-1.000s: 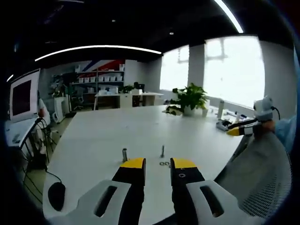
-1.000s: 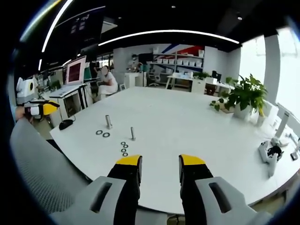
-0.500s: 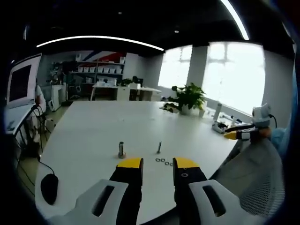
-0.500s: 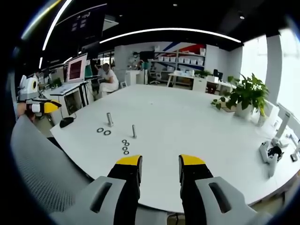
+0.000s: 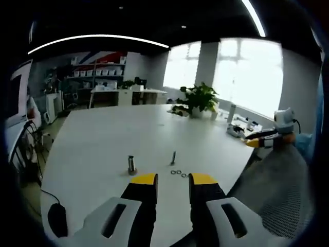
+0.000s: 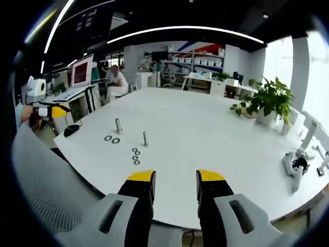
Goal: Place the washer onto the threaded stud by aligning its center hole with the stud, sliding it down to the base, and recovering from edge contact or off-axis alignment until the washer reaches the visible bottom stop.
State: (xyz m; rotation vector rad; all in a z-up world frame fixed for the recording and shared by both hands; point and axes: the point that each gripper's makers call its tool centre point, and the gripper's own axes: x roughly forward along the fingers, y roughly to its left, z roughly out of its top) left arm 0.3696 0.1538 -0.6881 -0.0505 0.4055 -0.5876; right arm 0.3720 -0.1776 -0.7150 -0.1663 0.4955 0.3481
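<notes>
While nothing has been picked up yet, the parts lie ready near the front edge of the broad white worktop [image 6: 216, 134]: a thin upright threaded metal stud [image 6: 145, 138] stands with three small steel ring washers [image 6: 135, 155] in a short row just beside it, and a stubbier grey metal post [image 6: 117, 125] stands a little apart with two more washers [image 6: 111, 139] at its foot. I judge they are laid out so that each washer is a short reach from its stud.

In the left gripper view the same stud [image 5: 173, 157] and washers [image 5: 177, 172] sit just beyond the yellow-tipped left tongs [image 5: 168, 179]. These hover above the worktop's edge, parted and empty. The right tongs [image 6: 176, 176] hang back off the edge, likewise parted and holding nothing, aimed level across the worktop.
</notes>
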